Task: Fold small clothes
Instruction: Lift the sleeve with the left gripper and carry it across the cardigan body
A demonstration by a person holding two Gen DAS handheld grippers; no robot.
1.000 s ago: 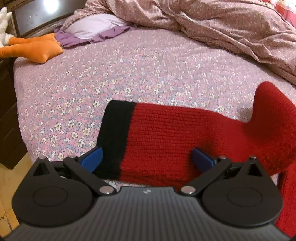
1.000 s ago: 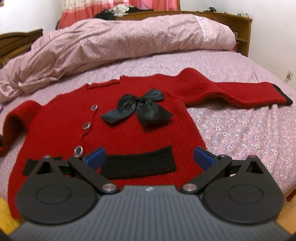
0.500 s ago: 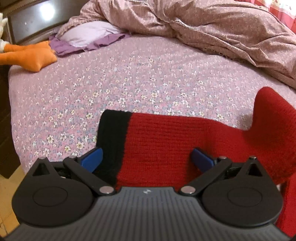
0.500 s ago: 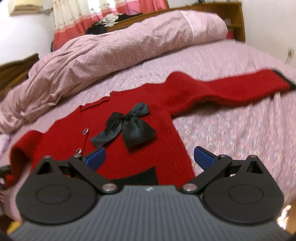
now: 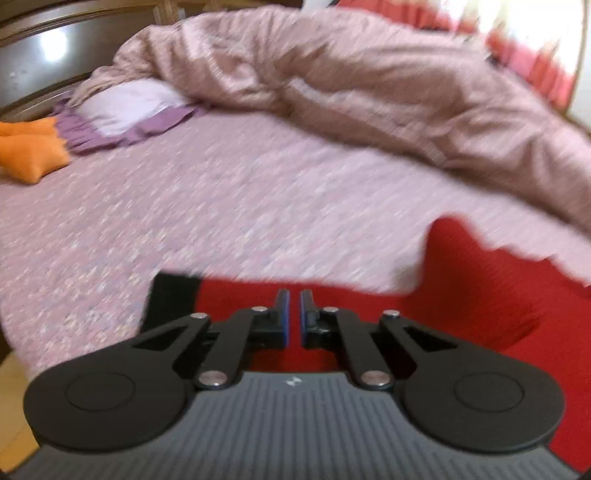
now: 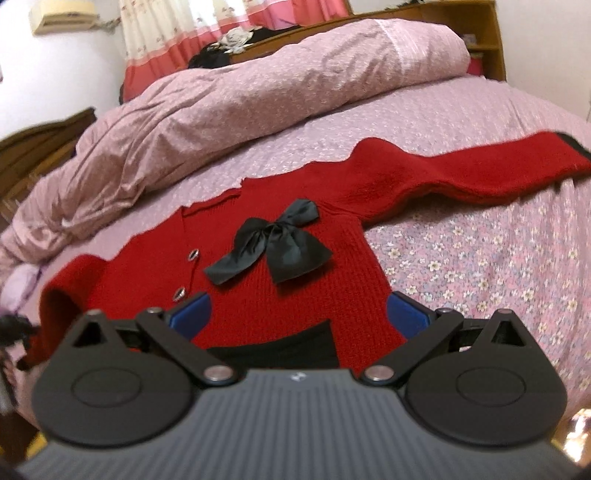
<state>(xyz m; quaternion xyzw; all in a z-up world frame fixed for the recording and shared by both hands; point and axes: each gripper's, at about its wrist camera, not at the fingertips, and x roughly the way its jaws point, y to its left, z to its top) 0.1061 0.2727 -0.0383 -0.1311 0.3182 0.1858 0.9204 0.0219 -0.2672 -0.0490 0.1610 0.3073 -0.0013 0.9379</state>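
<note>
A small red knit cardigan [image 6: 295, 280] with a black satin bow [image 6: 275, 240] and black trim lies flat on the flowered bed sheet [image 6: 480, 258]. Its right sleeve [image 6: 461, 173] stretches out to the right. In the left wrist view, the other sleeve [image 5: 332, 295], red with a black cuff [image 5: 171, 299], lies under my left gripper [image 5: 294, 308], whose jaws are shut on the sleeve's red knit, with only a narrow gap between the pads. My right gripper [image 6: 299, 314] is open and empty above the cardigan's lower hem.
A crumpled pink duvet [image 6: 258, 85] is heaped along the far side of the bed. A lilac pillow [image 5: 129, 107] and an orange cushion [image 5: 29, 155] lie at the far left. A wooden headboard shelf [image 6: 476, 33] stands behind.
My left gripper has closed from wide open onto the sleeve and the view has tilted up with motion blur. My right gripper stays open and has shifted slightly over the hem.
</note>
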